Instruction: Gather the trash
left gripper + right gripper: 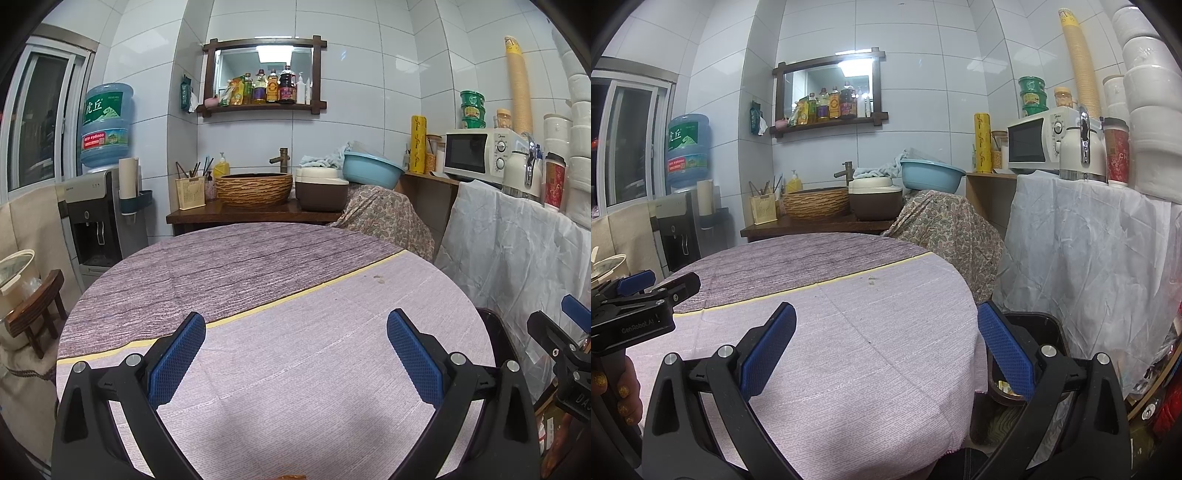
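Note:
My left gripper (295,354) is open and empty, held above the round table (258,266) with its lilac cloth. My right gripper (886,347) is open and empty over the table's right edge (960,295). A dark trash bin (1045,325) stands on the floor at the table's right; scraps show inside it behind my right finger. The bin's rim also shows in the left wrist view (495,328). A sliver of something orange (293,477) lies at the bottom edge of the left wrist view. A small dark speck (871,282) lies on the cloth. The right gripper also shows in the left wrist view (561,332), and the left gripper in the right wrist view (646,291).
A counter behind the table holds a wicker basin (255,188), a brown pot (321,192) and a blue bowl (371,168). A white-draped stand (1089,251) with a microwave (1038,144) is at the right. A water dispenser (92,221) and small stool (37,317) are at the left.

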